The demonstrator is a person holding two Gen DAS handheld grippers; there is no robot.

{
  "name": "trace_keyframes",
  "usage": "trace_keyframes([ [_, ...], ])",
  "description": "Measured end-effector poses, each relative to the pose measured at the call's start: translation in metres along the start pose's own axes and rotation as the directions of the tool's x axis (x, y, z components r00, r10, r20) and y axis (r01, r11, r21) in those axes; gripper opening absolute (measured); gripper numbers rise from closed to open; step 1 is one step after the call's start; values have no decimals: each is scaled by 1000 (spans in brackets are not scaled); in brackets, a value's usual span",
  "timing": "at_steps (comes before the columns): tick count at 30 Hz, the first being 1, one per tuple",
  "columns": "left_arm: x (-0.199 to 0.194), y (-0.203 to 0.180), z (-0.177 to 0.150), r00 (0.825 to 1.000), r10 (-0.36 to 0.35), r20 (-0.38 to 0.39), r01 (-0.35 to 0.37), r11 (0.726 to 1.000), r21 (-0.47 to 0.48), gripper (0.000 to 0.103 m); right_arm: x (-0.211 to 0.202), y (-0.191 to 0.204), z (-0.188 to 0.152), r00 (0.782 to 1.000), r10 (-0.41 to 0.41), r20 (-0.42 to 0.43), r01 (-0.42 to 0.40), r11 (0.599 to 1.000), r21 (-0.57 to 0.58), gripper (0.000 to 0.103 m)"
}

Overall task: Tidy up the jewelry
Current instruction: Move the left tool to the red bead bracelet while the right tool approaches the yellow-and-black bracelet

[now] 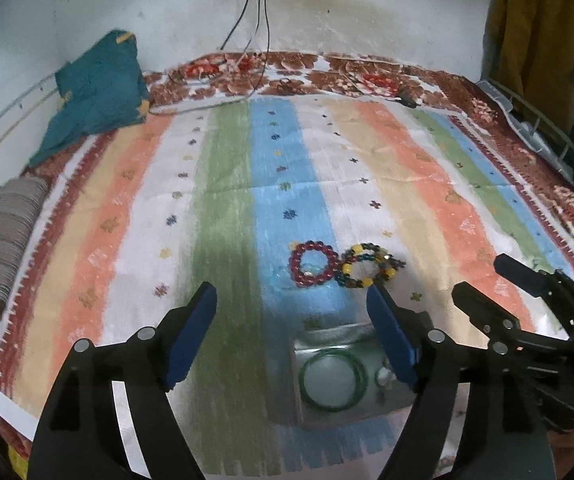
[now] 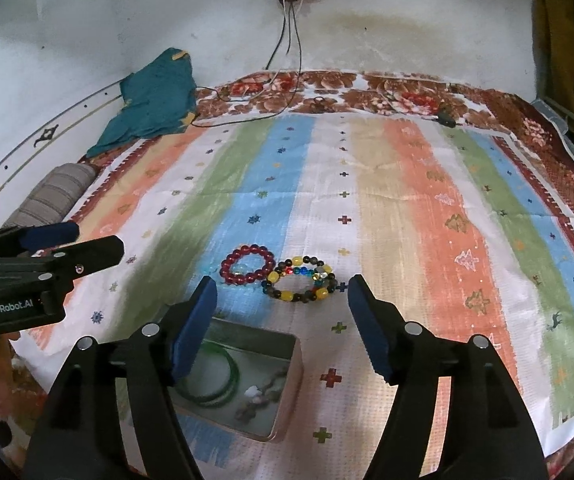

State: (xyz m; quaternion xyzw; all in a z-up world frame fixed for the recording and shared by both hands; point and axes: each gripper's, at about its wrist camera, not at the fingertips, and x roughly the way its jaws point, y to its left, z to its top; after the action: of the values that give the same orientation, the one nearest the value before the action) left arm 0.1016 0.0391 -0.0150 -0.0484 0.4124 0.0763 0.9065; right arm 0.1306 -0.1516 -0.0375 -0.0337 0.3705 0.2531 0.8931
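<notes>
as both grippers (image 1: pixel 291 304) tilt down, jaws apart

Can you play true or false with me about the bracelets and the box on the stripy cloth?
1. The red bead bracelet lies on the cloth, outside the metal box. True.
2. The green bangles are on the cloth beside the red one. False: they lie inside the box.
3. The multicolored bead bracelet sits right next to the red one. True.
4. The right tool is squeezing a bracelet. False: it is open and holds nothing.
5. The left tool is open too. True.
6. The box has its lid on. False: it is open on top, with jewelry showing inside.
</notes>
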Motion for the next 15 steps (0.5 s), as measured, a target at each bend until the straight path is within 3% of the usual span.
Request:
trace_keyframes([
  [15, 44, 4, 26, 998, 33, -58, -33, 999, -4, 84, 24, -15, 12, 999, -13, -34, 15, 999, 39, 81],
])
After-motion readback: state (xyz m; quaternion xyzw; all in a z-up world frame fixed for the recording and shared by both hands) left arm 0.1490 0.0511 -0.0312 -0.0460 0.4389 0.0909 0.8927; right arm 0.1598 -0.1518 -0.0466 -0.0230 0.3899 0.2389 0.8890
